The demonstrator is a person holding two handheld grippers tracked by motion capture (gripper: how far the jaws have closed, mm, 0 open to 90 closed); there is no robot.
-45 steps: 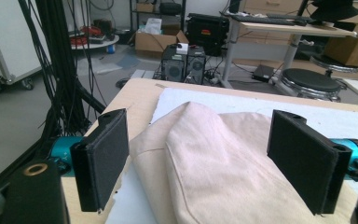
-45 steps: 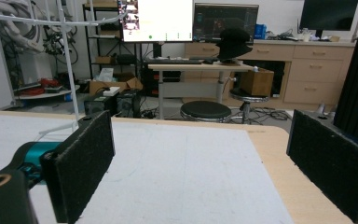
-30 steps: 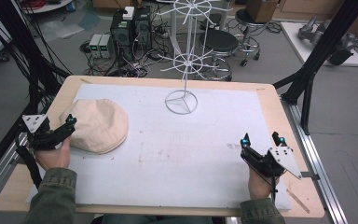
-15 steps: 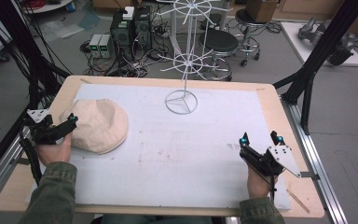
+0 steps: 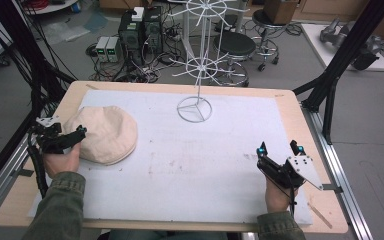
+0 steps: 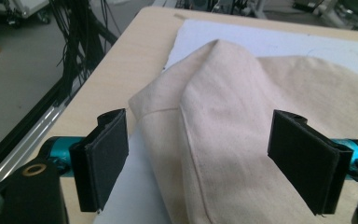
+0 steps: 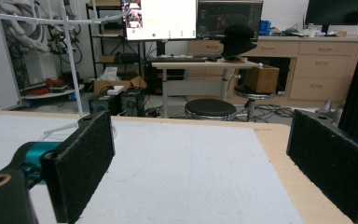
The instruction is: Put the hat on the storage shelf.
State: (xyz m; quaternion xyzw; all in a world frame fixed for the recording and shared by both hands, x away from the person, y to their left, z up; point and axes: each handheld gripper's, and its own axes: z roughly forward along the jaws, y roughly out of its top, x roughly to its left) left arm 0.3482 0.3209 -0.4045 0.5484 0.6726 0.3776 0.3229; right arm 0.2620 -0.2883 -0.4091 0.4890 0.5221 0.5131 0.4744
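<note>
Cap (image 5: 102,134) sits at the left edge of the white mat (image 5: 205,165), crown up, brim end toward the left gripper (image 5: 67,140). Beige cotton canvas, soft and slack, stitched seams running over the crown, a fold ridge up the middle in the left gripper view (image 6: 223,107).

Left gripper: jaws wide apart, straddling the near edge of the cap, nothing pinched yet. Pads (image 6: 105,158) are flat black foam, decent friction on cloth.

Right gripper (image 5: 280,152): jaws also spread, holding nothing, parked near the right side of the mat, well apart from the cap.

Likely step: grab the cap for the wire rack (image 5: 200,65) standing at the far edge of the mat.

To do it well:
- Push further in so the pads bite the stiff brim or a double fold, not one loose layer; thin cloth will slip.
- Close along the seam line, where the fabric is thickest.
- Lift slowly; limp crown will sag and can snag on the thin white wire spokes.
</note>
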